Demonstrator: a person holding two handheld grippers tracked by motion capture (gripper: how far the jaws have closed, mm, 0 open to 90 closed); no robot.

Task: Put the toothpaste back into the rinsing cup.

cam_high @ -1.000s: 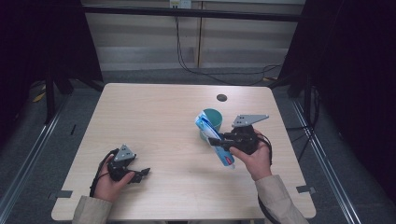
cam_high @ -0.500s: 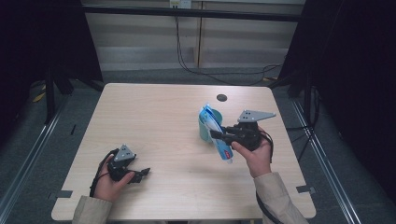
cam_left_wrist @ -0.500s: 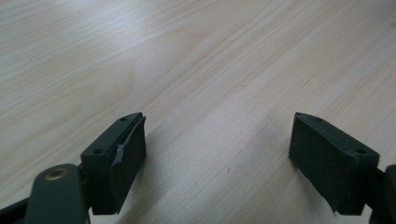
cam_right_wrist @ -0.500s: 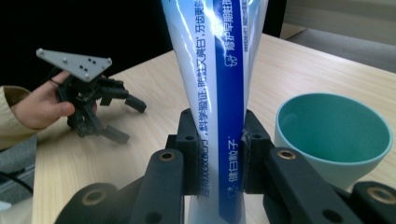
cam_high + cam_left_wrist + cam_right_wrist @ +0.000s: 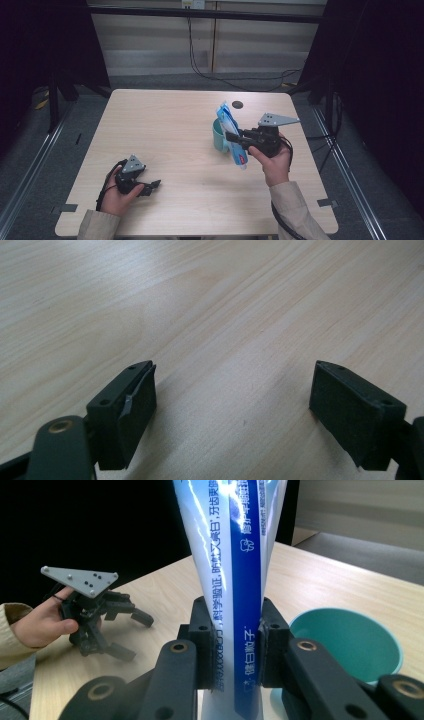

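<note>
Clamping the toothpaste tube (image 5: 235, 580) beside the teal cup (image 5: 350, 645), right claw (image 5: 234, 645); left claw (image 5: 235, 410) apart on the table (image 5: 200, 300)

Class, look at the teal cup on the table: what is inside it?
In the right gripper view the teal cup shows a bare inner wall. The toothpaste tube, clamped in the right tool, is outside it. Its jaws cover the cup's near side.

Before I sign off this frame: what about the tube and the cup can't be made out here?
- Toothpaste tube: both ends cut off by the right gripper view's edges; the cap is not seen.
- Teal cup: its base hidden behind the right gripper.
- Cup in the high view: mostly covered by the tube.
- Tube print: too small there.
</note>
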